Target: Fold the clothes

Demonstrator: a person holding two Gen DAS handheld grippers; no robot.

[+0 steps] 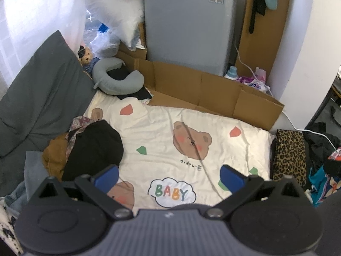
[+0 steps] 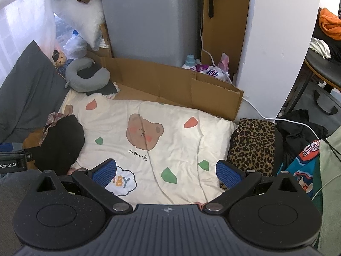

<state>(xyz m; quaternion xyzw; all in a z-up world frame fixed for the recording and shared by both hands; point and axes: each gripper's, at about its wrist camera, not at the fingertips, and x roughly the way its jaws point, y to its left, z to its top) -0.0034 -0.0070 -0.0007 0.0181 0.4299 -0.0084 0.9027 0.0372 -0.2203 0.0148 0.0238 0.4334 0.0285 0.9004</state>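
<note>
Your left gripper (image 1: 169, 178) and right gripper (image 2: 166, 173) both hover over the cream bear-print quilt (image 1: 191, 128) with jaws spread wide, nothing between them. The pile of unfolded clothes (image 1: 91, 147), a black garment on top, lies on the quilt's left edge; a folded leopard-print garment (image 2: 252, 143) sits just off its right edge.

"BABY" on quilt (image 1: 149, 140), "Robot.AI" on left gripper (image 2: 12, 162)

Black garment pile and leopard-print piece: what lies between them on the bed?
Only the bear-print quilt, with no clothes on that stretch between the black garment pile and the leopard-print piece. Both wrist views show it.
</note>
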